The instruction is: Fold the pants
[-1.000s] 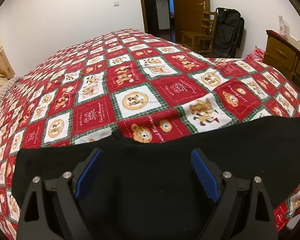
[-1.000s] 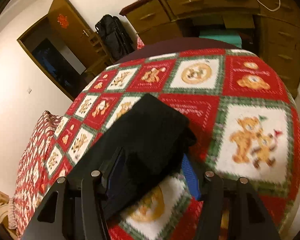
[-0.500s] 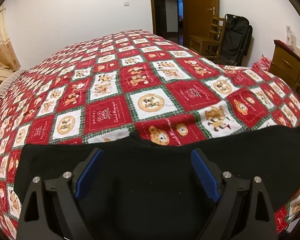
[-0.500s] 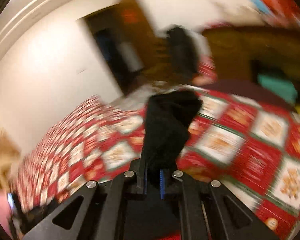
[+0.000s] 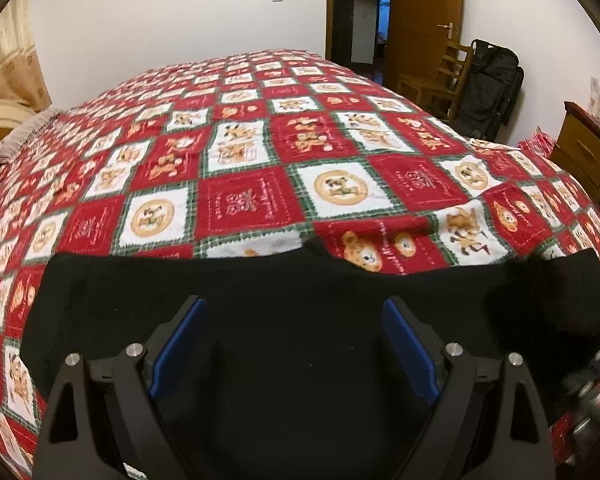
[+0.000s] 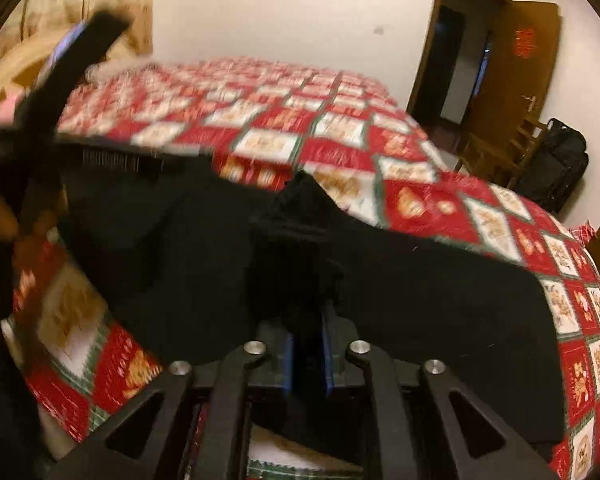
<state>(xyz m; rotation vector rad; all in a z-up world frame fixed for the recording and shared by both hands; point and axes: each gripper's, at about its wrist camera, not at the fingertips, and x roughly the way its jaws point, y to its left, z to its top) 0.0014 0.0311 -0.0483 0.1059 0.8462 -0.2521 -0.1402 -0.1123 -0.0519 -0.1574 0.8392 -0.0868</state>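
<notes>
Black pants lie flat across the near edge of a bed with a red, white and green bear quilt. My left gripper is open, its blue pads spread wide over the pants and holding nothing. My right gripper is shut on a bunched end of the pants, lifted above the flat part. The left gripper shows blurred at the left of the right wrist view. The right gripper's body shows at the lower right of the left wrist view.
A wooden dresser stands right of the bed. A wooden chair and a black bag stand by the open door. A headboard and pillow are at the far left.
My right gripper closed on the end of the pants, lifted it and swung it left over the flat part, towards my left gripper. The left gripper stayed open over the pants.
</notes>
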